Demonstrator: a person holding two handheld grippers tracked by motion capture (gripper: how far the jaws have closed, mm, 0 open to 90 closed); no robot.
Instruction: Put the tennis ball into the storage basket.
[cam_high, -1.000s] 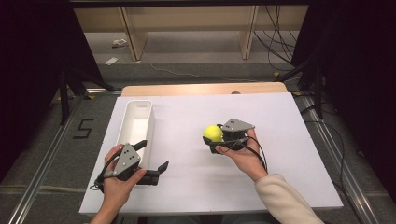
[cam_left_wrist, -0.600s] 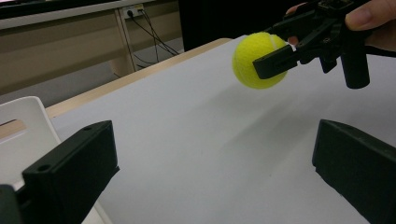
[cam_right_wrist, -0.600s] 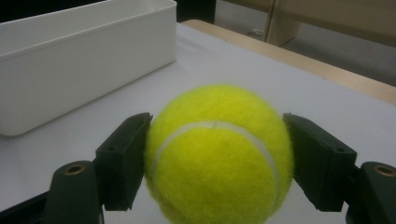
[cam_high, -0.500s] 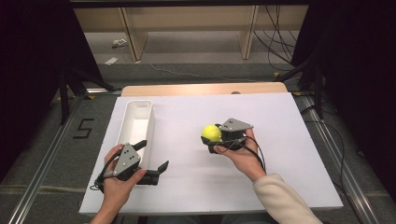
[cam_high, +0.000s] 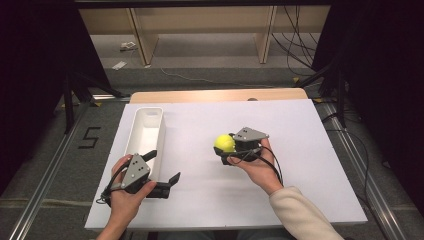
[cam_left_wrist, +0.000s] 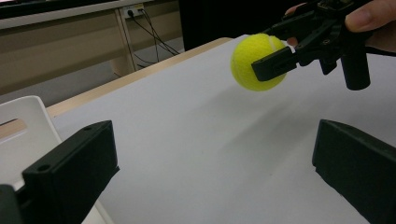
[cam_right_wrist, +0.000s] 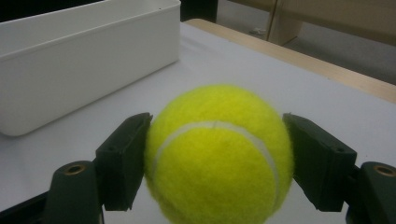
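- Nearest the person, at about 7 o'clock on the white table (cam_high: 300, 150), the left gripper (cam_high: 162, 180) rests low with its jaws spread wide and nothing between them. From the left gripper view the gap frames bare tabletop, so it looks parked, leaving the work to the other hand.
- Toward the centre, the right gripper (cam_high: 223, 148) clamps the tennis ball (cam_high: 224, 143), one jaw on each side. The ball (cam_left_wrist: 257, 62) hangs clear of the surface, with a soft shadow below it in the left gripper view. A side grip across the widest part probably keeps a round thing from rolling out.
- The ball's seam (cam_right_wrist: 215, 128) faces the right gripper's camera. Its lower edge is cut off by the frame and its fuzz is blurred, so I cannot tell how deep the jaws press.
- At 10 o'clock the long white bin (cam_high: 146, 137) lies lengthways, near edge just beside the left gripper. It seems the likely place for the ball; its inside looks empty from the high view.
- Beyond, at 12 o'clock, the table's wooden edge (cam_high: 215, 95), then shelving legs and cables on the floor, too dim to read.
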